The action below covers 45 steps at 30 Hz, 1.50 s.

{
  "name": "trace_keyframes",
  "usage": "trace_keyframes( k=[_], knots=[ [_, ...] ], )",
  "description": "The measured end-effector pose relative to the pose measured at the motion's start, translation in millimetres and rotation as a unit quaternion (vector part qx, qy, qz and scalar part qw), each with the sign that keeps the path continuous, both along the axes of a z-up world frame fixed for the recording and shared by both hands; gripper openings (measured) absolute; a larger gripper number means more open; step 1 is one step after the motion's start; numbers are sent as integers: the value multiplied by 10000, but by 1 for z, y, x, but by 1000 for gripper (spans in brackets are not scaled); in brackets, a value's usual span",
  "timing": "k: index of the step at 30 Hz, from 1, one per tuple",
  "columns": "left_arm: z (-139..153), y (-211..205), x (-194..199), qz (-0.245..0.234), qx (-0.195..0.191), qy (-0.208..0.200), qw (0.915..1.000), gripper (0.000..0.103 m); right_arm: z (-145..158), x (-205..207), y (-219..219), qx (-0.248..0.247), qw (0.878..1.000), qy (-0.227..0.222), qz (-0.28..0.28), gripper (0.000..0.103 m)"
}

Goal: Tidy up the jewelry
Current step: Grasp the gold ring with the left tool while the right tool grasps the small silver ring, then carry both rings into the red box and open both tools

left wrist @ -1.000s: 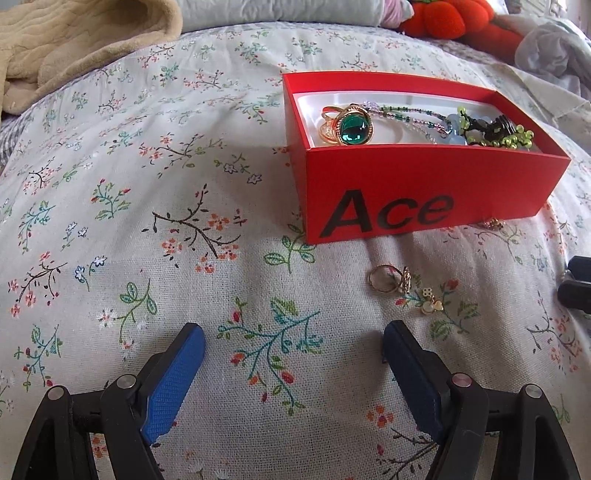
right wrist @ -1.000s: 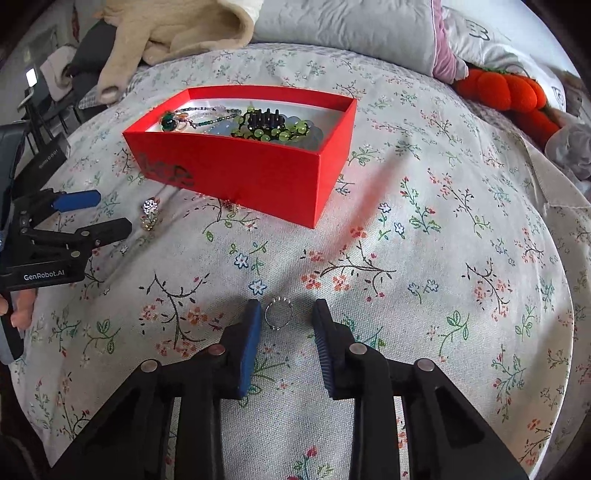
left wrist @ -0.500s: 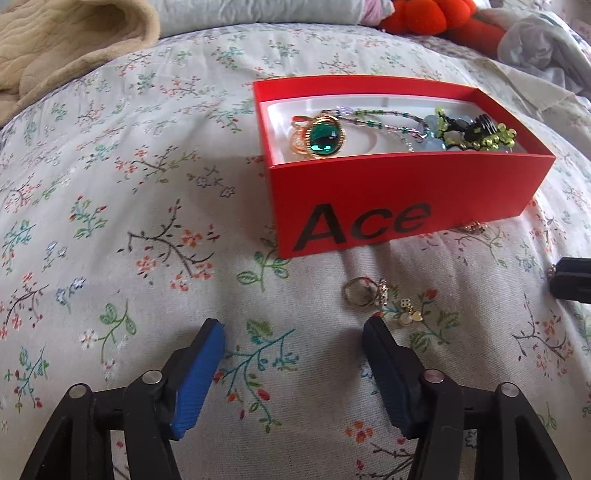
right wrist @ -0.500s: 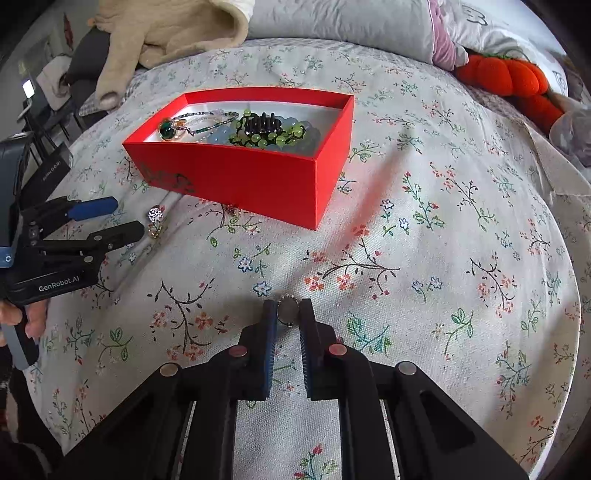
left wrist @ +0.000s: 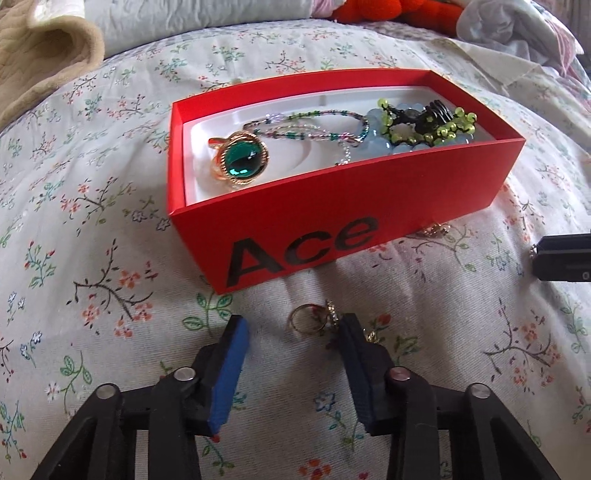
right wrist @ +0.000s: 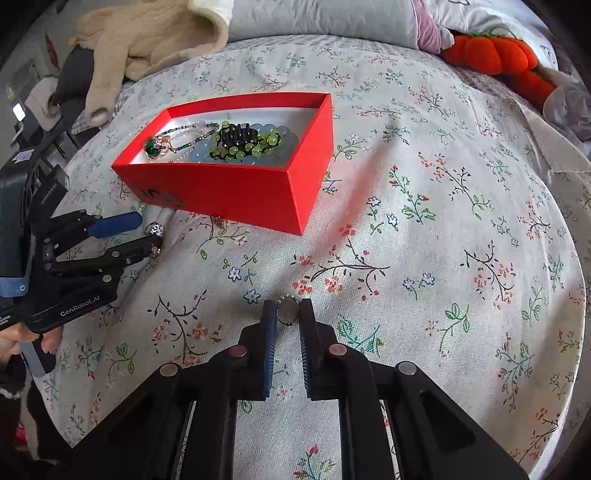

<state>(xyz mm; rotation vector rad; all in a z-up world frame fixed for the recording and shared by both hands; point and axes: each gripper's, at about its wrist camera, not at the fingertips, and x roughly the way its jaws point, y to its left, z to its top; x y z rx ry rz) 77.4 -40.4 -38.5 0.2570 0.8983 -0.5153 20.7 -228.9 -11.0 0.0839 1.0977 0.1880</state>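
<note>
A red "Ace" box (left wrist: 332, 229) (right wrist: 236, 192) on the floral bedspread holds a green-stone ring (left wrist: 242, 164), a beaded necklace (left wrist: 314, 127) and a green and black bead piece (left wrist: 424, 123). My left gripper (left wrist: 293, 325) is open, its fingers either side of a gold ring with a sparkly top (left wrist: 310, 321) lying on the cloth in front of the box. A small gold earring (left wrist: 371, 336) lies beside the right finger. My right gripper (right wrist: 288, 314) is shut on a small silver ring (right wrist: 287, 312), held just above the bedspread.
Another gold piece (left wrist: 434, 230) lies at the box's right front corner. A beige blanket (right wrist: 147, 33), grey pillow (right wrist: 325, 14) and orange plush pumpkin (right wrist: 491, 51) sit at the far side of the bed. The left gripper shows in the right wrist view (right wrist: 147, 236).
My left gripper moved forward and right until its fingers straddle the gold ring, narrowing somewhat. My right gripper closed on the silver ring and lifted it slightly.
</note>
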Motion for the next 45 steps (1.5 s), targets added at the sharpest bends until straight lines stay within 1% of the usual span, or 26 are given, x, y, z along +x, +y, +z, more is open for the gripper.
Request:
trace_keyframes(
  k=[1, 3, 5, 12, 20, 24, 30, 34, 39, 45],
  knots=[
    [0, -1, 0, -7, -18, 9, 10000, 36, 1, 0, -1, 11, 10000, -11, -13, 13],
    [1, -1, 0, -2, -79, 47, 10000, 26, 2, 1, -1, 20, 10000, -27, -35, 13],
    [1, -2, -1, 12, -113, 76, 9999, 20, 4, 1, -3, 34, 10000, -28, -70, 13],
    [3, 1, -2, 229, -247, 164, 9993, 20, 10, 1, -8, 110, 9998, -68, -132, 13],
    [13, 5, -16, 344, -208, 164, 9991, 20, 24, 4, -18, 377, 9988, -134, -272, 13],
    [28, 9, -19, 405, -309, 101, 9986, 20, 34, 7, -18, 458, 9983, -196, -307, 13],
    [62, 10, -16, 485, -589, -133, 9970, 20, 52, 11, -14, 597, 9971, -334, -325, 13],
    [75, 3, -5, 554, -607, -205, 9964, 20, 63, 14, -11, 673, 9962, -457, -304, 13],
    [73, -1, 10, 716, -606, -52, 9956, 20, 66, 18, -12, 745, 9954, -484, -351, 13],
    [69, -4, 18, 848, -578, -54, 9947, 20, 66, 22, -18, 773, 9949, -463, -450, 13]
  ],
)
